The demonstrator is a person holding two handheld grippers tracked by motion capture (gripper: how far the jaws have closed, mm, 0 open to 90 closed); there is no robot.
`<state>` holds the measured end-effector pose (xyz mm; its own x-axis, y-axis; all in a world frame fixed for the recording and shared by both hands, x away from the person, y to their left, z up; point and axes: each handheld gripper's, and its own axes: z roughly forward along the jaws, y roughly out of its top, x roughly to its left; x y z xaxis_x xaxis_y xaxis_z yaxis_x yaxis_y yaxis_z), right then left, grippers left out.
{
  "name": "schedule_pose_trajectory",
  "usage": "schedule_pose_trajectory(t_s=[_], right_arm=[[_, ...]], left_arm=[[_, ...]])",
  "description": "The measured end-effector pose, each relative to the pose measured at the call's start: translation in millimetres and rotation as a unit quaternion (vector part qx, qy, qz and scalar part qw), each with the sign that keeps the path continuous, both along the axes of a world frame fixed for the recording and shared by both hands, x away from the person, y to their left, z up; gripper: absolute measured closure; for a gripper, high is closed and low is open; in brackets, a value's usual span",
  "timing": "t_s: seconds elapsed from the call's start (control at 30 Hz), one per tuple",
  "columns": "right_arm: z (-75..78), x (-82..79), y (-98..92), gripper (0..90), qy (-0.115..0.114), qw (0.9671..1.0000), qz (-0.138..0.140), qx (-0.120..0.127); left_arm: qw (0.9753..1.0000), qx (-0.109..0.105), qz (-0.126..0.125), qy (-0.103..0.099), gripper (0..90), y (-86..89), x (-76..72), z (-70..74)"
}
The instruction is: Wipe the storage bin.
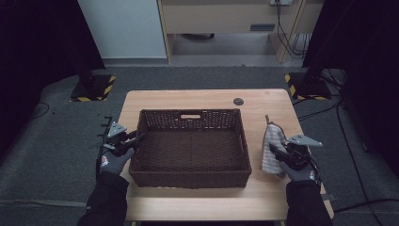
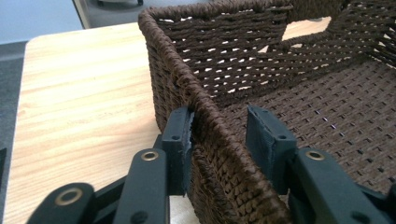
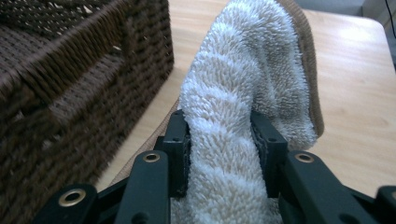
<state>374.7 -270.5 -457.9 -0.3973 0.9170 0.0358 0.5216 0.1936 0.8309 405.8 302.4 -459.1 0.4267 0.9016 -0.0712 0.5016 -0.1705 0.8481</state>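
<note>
No readable txt, labels, brands or nos. anywhere in view.

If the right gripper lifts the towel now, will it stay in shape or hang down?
The towel looks soft and fluffy and already bunches between the right gripper jaws, so it will probably droop and hang in folds. It seems light. The thick pile probably grips well, so slipping seems unlikely.

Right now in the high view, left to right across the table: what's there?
Left gripper astride the basket's left wall → basket → towel → right gripper, shut on the towel from its right.
</note>
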Motion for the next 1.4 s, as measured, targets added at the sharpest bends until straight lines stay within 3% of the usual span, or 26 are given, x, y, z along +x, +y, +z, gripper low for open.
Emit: schedule_pose_trajectory(t_s=[0.13, 0.4, 0.7, 0.83, 0.9, 1.03, 1.3, 1.4], right_arm=[[3.0, 9.3, 8.9, 64.7, -0.010, 0.9999, 0.009, -0.001], [13.6, 27.1, 20.1, 64.8, -0.029, 0.9990, 0.021, 0.025], [20.2, 48.4, 37.5, 65.1, -0.046, 0.9972, 0.050, 0.032], [13.3, 61.9, 50.8, 65.6, -0.044, 0.9953, 0.075, 0.042], [4.6, 67.9, 56.5, 66.1, -0.031, 0.9962, 0.078, 0.023], [-12.9, 75.8, 59.4, 66.6, -0.001, 0.9962, 0.086, 0.015], [-46.2, 84.0, 64.5, 66.5, 0.074, 0.9921, 0.101, -0.011], [-38.3, 84.9, 59.8, 66.5, 0.063, 0.9932, 0.095, 0.026]], left_arm=[[1.0000, -0.001, -0.003, 0.001, 61.4, 0.1, -1.2, 0.1], [0.9998, -0.012, -0.013, 0.005, 61.2, 1.9, -8.9, 0.1], [1.0000, 0.005, -0.008, 0.000, 61.1, -3.2, -16.8, 0.6], [0.9999, 0.009, -0.007, -0.003, 60.5, -3.8, -16.6, 0.2], [0.9999, 0.007, -0.007, -0.004, 60.2, -3.6, -16.4, -0.1], [0.9999, 0.009, -0.007, -0.005, 59.9, -4.1, -16.1, -0.2], [0.9999, 0.000, -0.005, -0.009, 58.5, -2.8, -16.5, -1.4], [0.9999, 0.003, -0.006, -0.010, 58.5, -2.9, -16.4, -1.4]])
